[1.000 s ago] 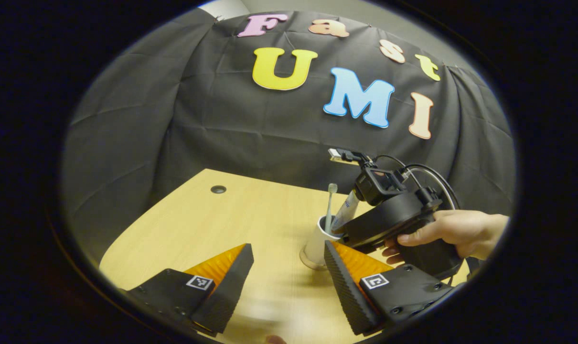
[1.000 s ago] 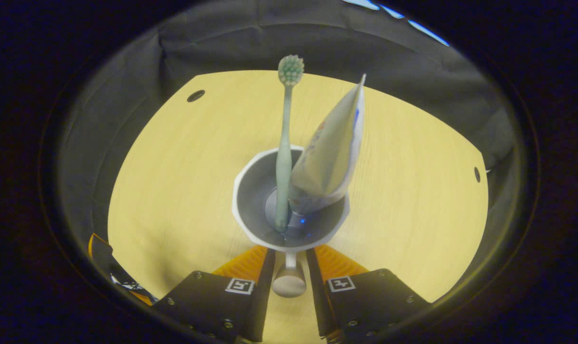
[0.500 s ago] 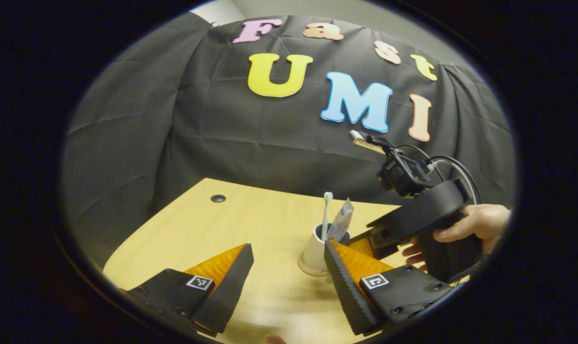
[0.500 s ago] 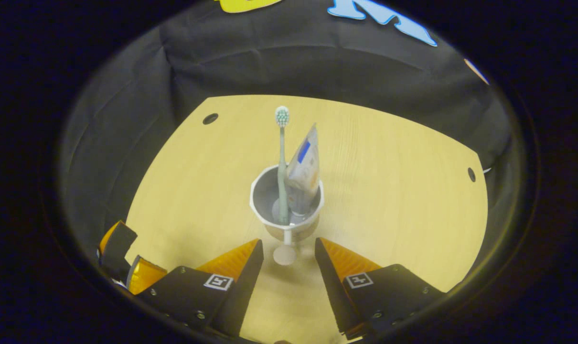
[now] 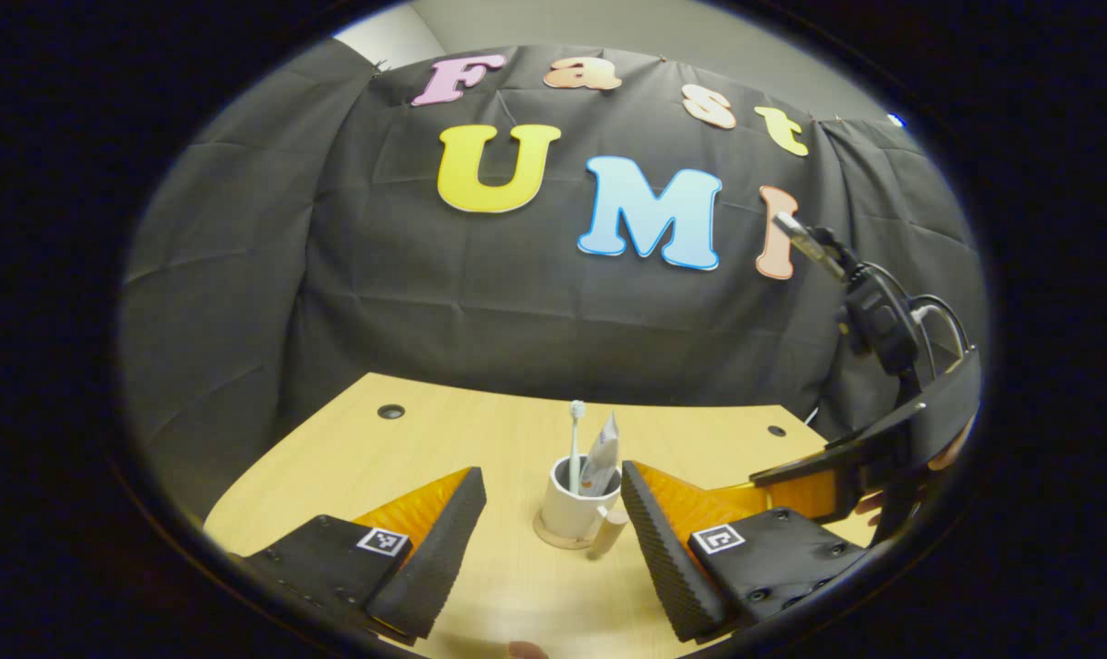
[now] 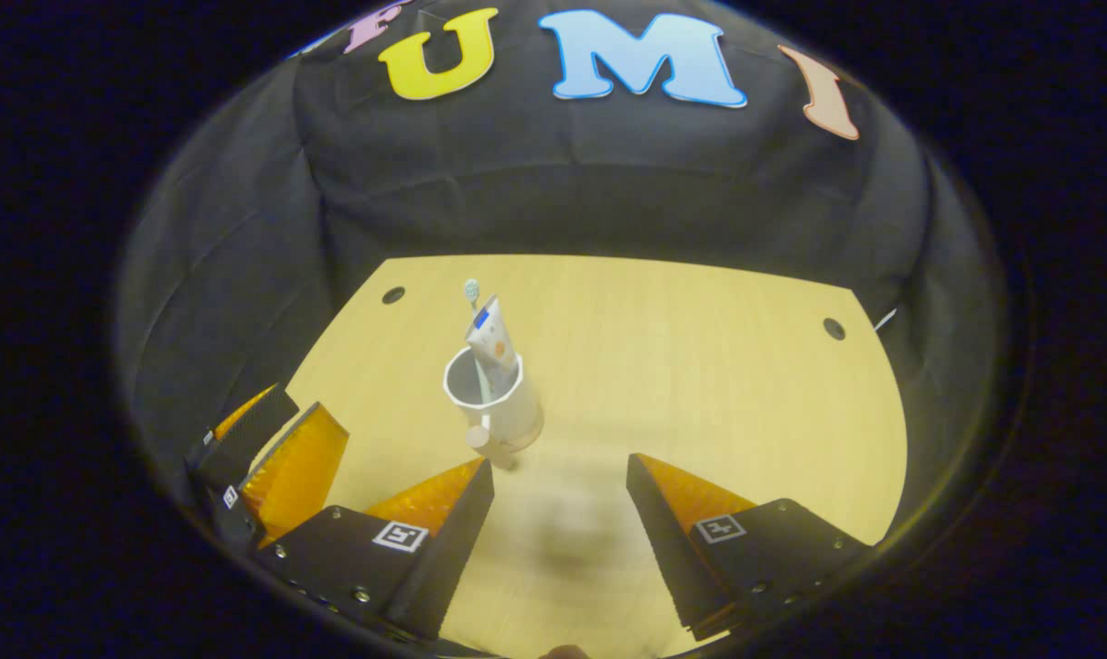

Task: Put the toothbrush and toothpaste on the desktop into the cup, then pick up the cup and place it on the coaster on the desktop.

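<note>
Left gripper view: the cup [image 5: 576, 499] stands upright on the round coaster [image 5: 553, 538] in the middle of the desk [image 5: 444, 444], toward its near edge. The toothbrush [image 5: 574, 439] stands in the cup, bristles up, and the toothpaste [image 5: 602, 453] leans beside it in the same cup. The cup's handle [image 5: 608, 531] points toward the near right. The left gripper [image 5: 553, 513] hangs over the near edge with its fingers spread wide, holding nothing; the cup shows in the gap between them but farther off, touching neither. At the right, the right gripper's body [image 5: 892, 439] is raised above the desk's right side, with cables looping from its top.

Right gripper view: the cup [image 6: 497, 403] sits left of the desk's centre, toothbrush [image 6: 473, 316] and toothpaste [image 6: 491, 340] rising out of it. The right gripper [image 6: 558, 480] is spread apart and empty, well clear of the cup. The left gripper's fingers [image 6: 288, 458] show near the desk's left edge.
</note>
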Tool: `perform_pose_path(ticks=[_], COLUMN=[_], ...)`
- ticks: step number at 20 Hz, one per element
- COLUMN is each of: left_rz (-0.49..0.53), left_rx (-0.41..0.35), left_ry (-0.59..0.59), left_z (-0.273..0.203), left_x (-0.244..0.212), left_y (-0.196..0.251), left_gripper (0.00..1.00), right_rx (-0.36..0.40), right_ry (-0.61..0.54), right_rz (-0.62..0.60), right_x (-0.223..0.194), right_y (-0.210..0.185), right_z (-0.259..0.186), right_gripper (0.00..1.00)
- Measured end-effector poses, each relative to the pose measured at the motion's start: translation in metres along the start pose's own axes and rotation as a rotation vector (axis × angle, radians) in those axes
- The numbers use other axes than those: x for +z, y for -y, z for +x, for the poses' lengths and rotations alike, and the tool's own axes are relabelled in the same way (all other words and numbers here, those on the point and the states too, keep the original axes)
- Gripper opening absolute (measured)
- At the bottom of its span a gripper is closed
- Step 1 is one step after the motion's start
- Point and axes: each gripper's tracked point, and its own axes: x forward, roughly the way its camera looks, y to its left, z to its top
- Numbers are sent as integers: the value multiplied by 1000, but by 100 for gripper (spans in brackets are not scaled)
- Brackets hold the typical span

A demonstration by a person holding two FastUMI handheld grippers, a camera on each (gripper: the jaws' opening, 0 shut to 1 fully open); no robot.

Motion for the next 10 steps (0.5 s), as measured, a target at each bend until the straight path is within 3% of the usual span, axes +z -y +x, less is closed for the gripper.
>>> perform_pose_path(ticks=[5, 6, 7, 10], left_rz=[23, 28, 31, 46], left_rx=[-35, -44, -51, -68], left_ry=[48, 58, 69, 102], left_z=[-1, -6, -8, -15], left_x=[27, 31, 36, 52], left_y=[39, 49, 57, 79], left_gripper=[96, 96, 96, 96], right_rx=[-74, -82, -94, -129], right_ry=[182, 233, 285, 445], right_rz=[-7, -6, -8, -39], right_x=[10, 15, 19, 33], right_y=[37, 42, 48, 64], right_z=[-44, -55, -67, -107], right_gripper=[90, 84, 90, 90])
